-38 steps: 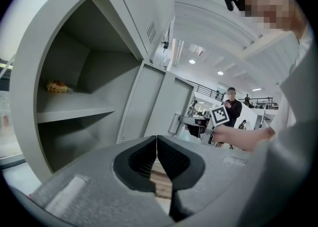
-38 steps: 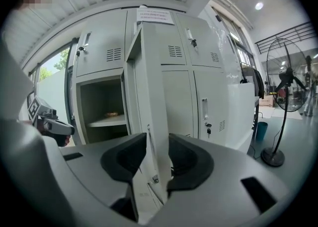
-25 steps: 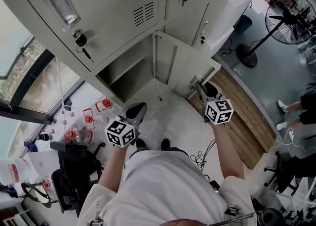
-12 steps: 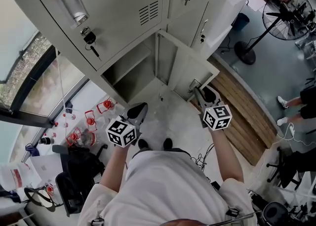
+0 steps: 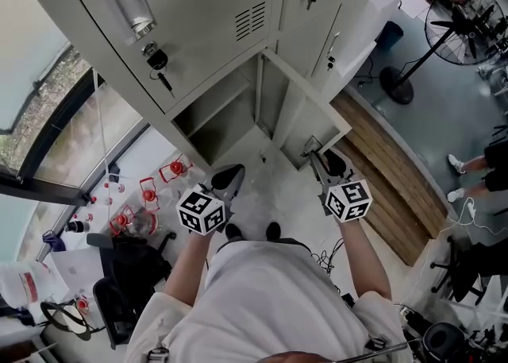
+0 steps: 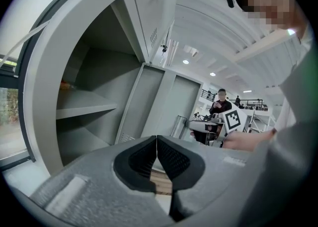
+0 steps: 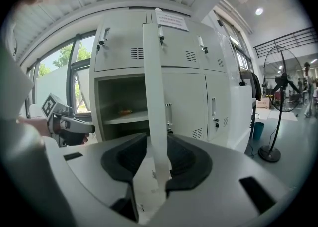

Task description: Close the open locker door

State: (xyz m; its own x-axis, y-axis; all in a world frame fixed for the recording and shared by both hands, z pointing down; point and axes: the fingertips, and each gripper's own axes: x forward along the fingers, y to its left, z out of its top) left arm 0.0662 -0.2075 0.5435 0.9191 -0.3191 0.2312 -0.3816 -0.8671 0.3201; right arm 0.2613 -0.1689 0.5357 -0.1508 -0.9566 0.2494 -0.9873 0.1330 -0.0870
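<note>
The grey locker's lower compartment [image 5: 218, 119] stands open, its door [image 5: 305, 119] swung out toward me. My right gripper [image 5: 321, 155] is at the door's free edge [image 7: 154, 97], which runs up between its pads, and both pads lie against it. My left gripper [image 5: 230, 179] hangs in front of the open compartment [image 6: 84, 107], touching nothing. Its pads [image 6: 157, 154] meet with nothing between them. A shelf with a small orange thing on it shows inside the compartment [image 7: 124, 113].
Keys hang in the closed upper doors [image 5: 159, 63]. A raised wooden platform [image 5: 397, 187] lies to the right of the locker, with a standing fan [image 5: 468, 28] beyond it. Red-capped bottles [image 5: 143, 195] and a black chair [image 5: 119, 274] are at my left. Another person's feet [image 5: 468, 171] are far right.
The lockers have slid a little lower in the head view. Both grippers keep their places beside the locker, the right one still at the door's edge.
</note>
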